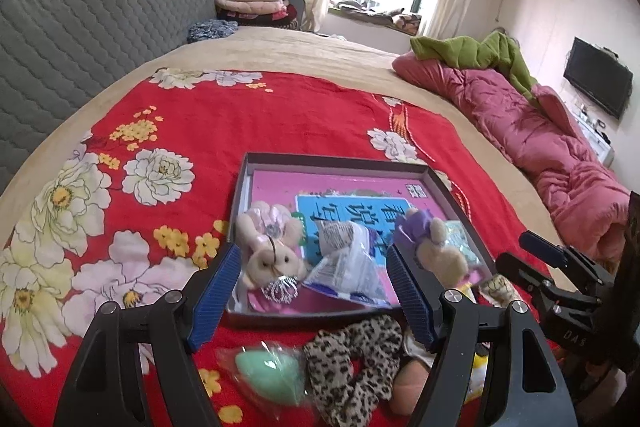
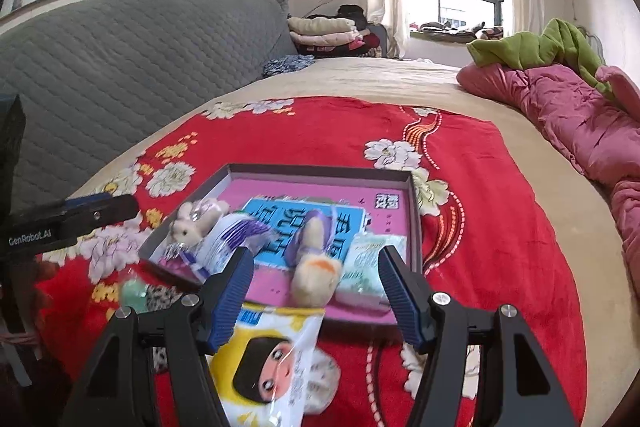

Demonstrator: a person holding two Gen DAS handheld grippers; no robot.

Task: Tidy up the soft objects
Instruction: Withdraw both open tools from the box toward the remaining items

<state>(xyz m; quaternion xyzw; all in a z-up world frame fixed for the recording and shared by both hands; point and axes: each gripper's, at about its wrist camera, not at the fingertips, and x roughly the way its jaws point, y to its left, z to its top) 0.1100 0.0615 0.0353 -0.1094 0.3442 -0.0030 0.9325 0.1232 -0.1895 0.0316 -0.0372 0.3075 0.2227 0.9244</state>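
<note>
On the bed: a red floral blanket (image 1: 248,115) carries a shallow dark box (image 1: 340,161) lined with a pink book.
Left gripper (image 1: 316,291): jaws stand wide apart with nothing pressed between the pads; it hovers over the box's near edge.
Right gripper (image 2: 316,291): also spread open and empty, above the box's near right part.
Already in the box: a pink-dressed plush rabbit (image 1: 266,255) at the near left corner, a clear plastic packet (image 1: 348,263) beside it, a purple-dressed plush rabbit (image 2: 314,267) to the right, and a pale green tissue pack (image 2: 362,269) at the right wall.
Still outside, on the blanket: a mint green sponge in wrap (image 1: 266,375), a leopard-print cloth (image 1: 356,363), and a yellow cartoon-face bag (image 2: 272,359) against the near wall.
Handling: all look light and yielding. The plush should compress, so pinch across the body. The wrappers look slippery; grip the bulk, not a loose corner. The cloth will likely drape; take a bunched fold.
Left view only: sponge and leopard cloth shown clearly, plus a peach rounded item I cannot identify.
Right view only: the yellow bag's printed face and the tissue pack in full.
</note>
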